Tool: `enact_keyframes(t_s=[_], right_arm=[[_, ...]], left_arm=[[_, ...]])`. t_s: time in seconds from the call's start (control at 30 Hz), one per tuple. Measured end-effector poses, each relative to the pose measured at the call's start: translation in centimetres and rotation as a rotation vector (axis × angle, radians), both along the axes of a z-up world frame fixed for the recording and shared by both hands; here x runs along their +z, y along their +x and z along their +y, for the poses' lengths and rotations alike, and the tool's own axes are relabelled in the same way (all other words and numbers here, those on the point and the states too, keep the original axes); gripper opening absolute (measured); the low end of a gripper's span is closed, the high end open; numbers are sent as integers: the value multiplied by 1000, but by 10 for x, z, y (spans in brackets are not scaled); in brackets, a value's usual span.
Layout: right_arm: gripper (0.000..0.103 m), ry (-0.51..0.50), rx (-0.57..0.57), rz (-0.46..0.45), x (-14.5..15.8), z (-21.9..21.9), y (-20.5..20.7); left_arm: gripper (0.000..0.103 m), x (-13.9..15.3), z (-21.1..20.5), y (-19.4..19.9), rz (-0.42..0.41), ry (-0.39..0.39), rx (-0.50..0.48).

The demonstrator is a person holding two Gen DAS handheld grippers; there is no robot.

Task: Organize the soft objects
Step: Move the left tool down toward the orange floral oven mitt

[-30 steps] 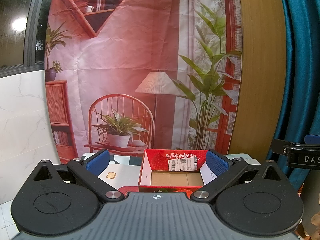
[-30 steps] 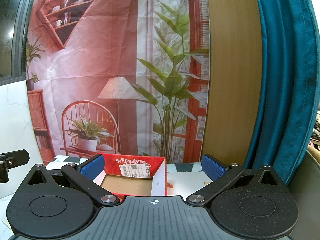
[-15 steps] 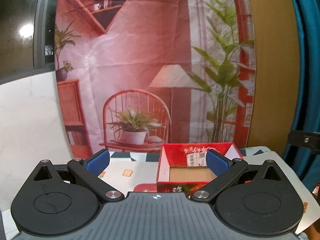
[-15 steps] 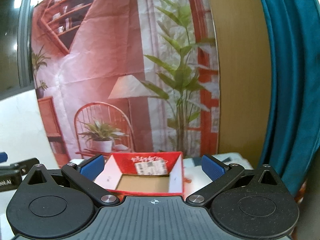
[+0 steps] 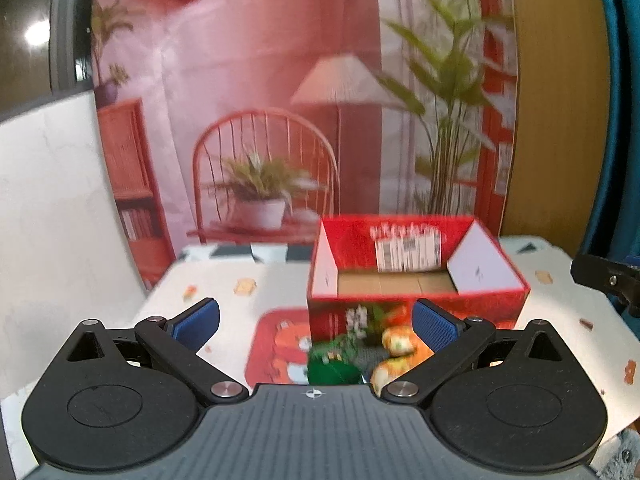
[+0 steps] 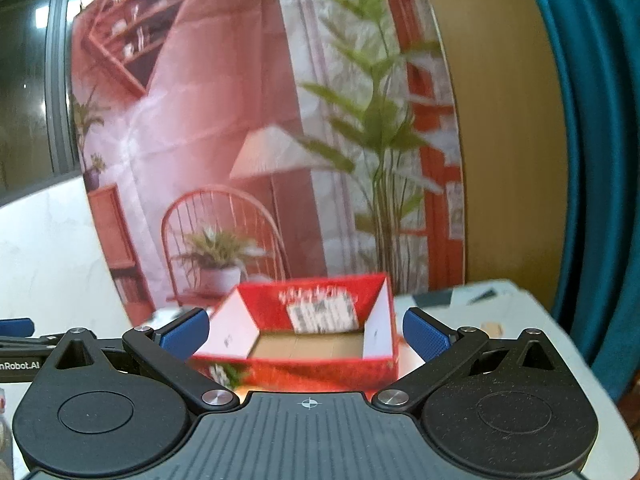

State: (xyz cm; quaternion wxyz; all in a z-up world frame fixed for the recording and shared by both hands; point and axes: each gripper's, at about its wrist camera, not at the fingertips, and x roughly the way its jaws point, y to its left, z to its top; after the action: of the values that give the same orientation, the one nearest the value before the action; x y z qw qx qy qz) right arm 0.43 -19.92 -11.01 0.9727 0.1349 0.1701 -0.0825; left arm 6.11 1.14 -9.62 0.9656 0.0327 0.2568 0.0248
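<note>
Left gripper [image 5: 314, 322] hanging wide open, holding nothing, just short of box [image 5: 416, 280]. Right gripper [image 6: 306, 332] also spread wide, empty, facing same box [image 6: 308, 340].

Soft toys [image 5: 360, 356] lying in heap against box's near wall: green one [image 5: 332, 372], orange-yellow ones [image 5: 396, 340]. Red mat [image 5: 276, 348] lying under heap, left of box.

Box interior showing bare cardboard floor, nothing inside.

Judgement: task barely starting; all toys waiting outside box, none grasped yet.

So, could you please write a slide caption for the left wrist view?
Open left hand-held gripper faces an empty red box on the table, soft toys on a red tray before it.
</note>
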Motion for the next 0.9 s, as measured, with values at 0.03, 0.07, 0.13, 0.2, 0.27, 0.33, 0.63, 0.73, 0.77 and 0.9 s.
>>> enact_keyframes(t_s=[0.03,0.07,0.13,0.2,0.27,0.33,0.63,0.73,0.77,0.9], right_arm=[[103,3,9,19,-7,-1,3],[103,-4,12,38,-14,-1,7],[103,-53,-6,78,-28,2,14],[103,-91,-3,110,-41,5,22],[103,-96,10,135,-53,7,28],[103,-80,7,161,-62,5,32],[98,8,33,247,-93,-9,50],[97,6,40,268,-99,-9,55],[97,11,43,276,-101,-9,56],[91,42,62,303,-109,-14,61]], left_arm=[[103,-9,2,3,14,-14,-5],[102,-15,3,7,30,-27,-10],[101,-27,4,15,56,-44,-10],[100,-38,5,22,77,-54,-16],[97,-50,6,28,111,-67,-28],[93,-63,7,30,142,-82,-43],[81,-92,3,49,249,-150,-98],[81,-99,-1,54,275,-174,-119],[81,-101,-2,56,283,-177,-127],[72,-108,-10,63,313,-161,-149]])
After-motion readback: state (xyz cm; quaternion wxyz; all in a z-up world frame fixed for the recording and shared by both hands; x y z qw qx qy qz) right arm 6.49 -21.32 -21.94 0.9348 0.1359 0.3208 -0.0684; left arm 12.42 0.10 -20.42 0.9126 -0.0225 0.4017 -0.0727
